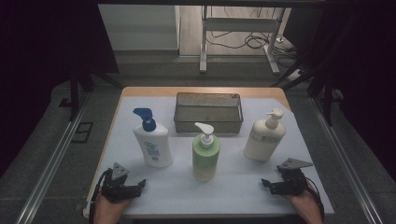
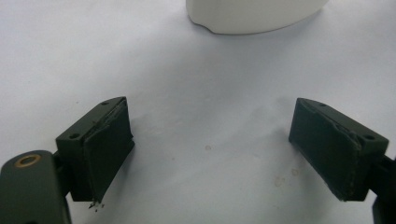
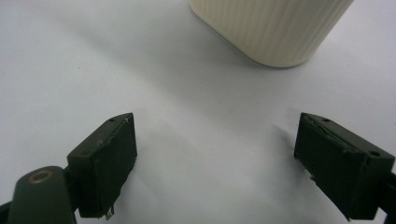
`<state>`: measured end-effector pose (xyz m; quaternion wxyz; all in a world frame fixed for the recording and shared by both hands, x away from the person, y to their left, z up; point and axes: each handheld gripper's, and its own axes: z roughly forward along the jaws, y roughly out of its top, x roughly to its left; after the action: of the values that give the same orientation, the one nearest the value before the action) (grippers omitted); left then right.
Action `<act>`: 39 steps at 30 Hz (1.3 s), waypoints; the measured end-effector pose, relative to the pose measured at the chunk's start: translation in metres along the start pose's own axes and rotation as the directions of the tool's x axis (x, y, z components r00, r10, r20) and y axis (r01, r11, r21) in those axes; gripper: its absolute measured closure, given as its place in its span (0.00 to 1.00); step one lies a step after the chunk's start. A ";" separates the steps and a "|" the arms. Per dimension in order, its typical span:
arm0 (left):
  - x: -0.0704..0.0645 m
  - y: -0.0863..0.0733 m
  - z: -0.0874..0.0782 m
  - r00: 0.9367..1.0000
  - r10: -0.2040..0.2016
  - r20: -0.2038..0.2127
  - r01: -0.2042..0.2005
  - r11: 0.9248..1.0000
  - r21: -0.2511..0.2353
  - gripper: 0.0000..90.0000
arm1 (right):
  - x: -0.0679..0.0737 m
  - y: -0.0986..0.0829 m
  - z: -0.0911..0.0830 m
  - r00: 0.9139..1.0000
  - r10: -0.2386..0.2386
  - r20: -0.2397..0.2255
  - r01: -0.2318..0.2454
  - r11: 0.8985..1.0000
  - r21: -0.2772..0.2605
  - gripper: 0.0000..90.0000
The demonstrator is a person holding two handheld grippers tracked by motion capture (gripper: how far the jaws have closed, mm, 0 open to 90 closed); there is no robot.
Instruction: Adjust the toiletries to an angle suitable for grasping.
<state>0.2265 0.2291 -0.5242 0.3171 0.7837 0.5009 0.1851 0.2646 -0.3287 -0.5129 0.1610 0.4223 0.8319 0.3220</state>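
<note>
Resting spread at frame bottom, left gripper (image 1: 125, 186) and right gripper (image 1: 280, 183) face smooth (likely slippery) cream bottle (image 1: 264, 139); grip mid-body.

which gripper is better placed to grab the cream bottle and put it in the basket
Probably the right gripper: it rests open just in front of the cream bottle, and the basket lies behind. The left gripper sits by the white bottle.
</note>
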 end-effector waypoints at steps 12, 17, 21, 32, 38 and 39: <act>0.000 0.000 0.000 1.000 -0.001 0.000 0.001 1.000 -0.002 0.14 | -0.002 0.005 -0.004 1.000 -0.012 -0.020 0.012 1.000 -0.002 0.06; 0.000 0.000 0.000 1.000 -0.001 0.000 0.001 1.000 -0.003 0.14 | -0.003 0.008 -0.006 1.000 -0.014 -0.025 0.014 1.000 -0.009 0.01; 0.000 0.000 0.000 1.000 -0.001 0.000 0.001 1.000 -0.003 0.14 | -0.005 0.012 -0.007 0.999 -0.018 -0.035 0.018 1.000 -0.016 0.00; 0.000 0.000 0.000 1.000 -0.001 0.000 0.001 1.000 -0.004 0.14 | -0.013 0.019 -0.012 0.996 0.043 -0.073 -0.043 0.999 -0.005 0.01; 0.000 0.000 0.000 1.000 -0.002 0.000 0.002 1.000 -0.004 0.14 | -0.018 0.022 -0.014 0.997 0.064 -0.048 -0.063 0.998 0.009 0.07; 0.000 0.000 0.000 1.000 -0.002 0.000 0.002 1.000 -0.004 0.14 | -0.018 0.022 -0.014 0.997 0.064 -0.048 -0.063 0.998 0.009 0.07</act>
<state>0.2261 0.2290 -0.5246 0.3188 0.7827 0.5012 0.1861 0.2809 -0.3387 -0.4876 0.1289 0.4411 0.8229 0.3341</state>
